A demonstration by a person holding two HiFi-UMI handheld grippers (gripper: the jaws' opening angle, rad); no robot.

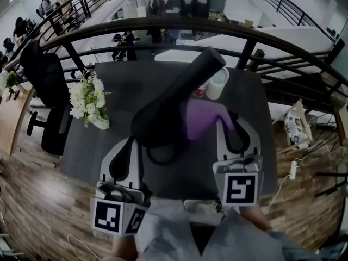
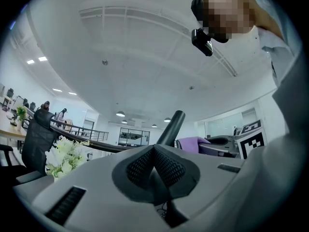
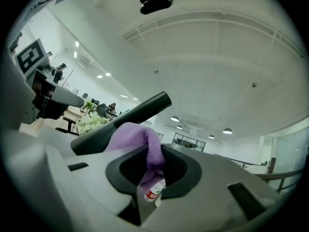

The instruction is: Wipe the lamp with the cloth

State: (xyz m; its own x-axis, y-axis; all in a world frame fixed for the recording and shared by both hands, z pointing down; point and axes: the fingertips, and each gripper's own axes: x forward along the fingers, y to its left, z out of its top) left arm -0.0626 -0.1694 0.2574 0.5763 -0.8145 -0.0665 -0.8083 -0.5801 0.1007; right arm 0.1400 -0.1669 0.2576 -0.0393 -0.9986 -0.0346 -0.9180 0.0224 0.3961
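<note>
R gripper [image 1: 225, 121] is pinching the purple cloth [image 1: 202, 116] between its pads. The cloth's bulk hangs fwd of the jaws and lies against the lamp [image 1: 179, 91], low on its right side nr the wide foot. I read that as mid-wipe: the cloth leads, so fabric meets the lamp, not plastic.

L gripper [image 1: 133, 141] has its jaws pressed together w/ nothing between them. Its tip sits just beside the lamp's left flank, prob. to brace it so it won't slide or tip when I push from the right. Can't tell if it's actually touching.

The lamp stands mid-table [image 1: 81, 156], stem leaning up and away to the right, cord [image 1: 163, 157] looped at its foot. Flowers [image 1: 87, 99] are off to the left and a cup [image 1: 217, 83] is just behind the stem, both near enough to knock on a long stroke. Next, I'd guess: draw the cloth up the stem w/ L held steady.
</note>
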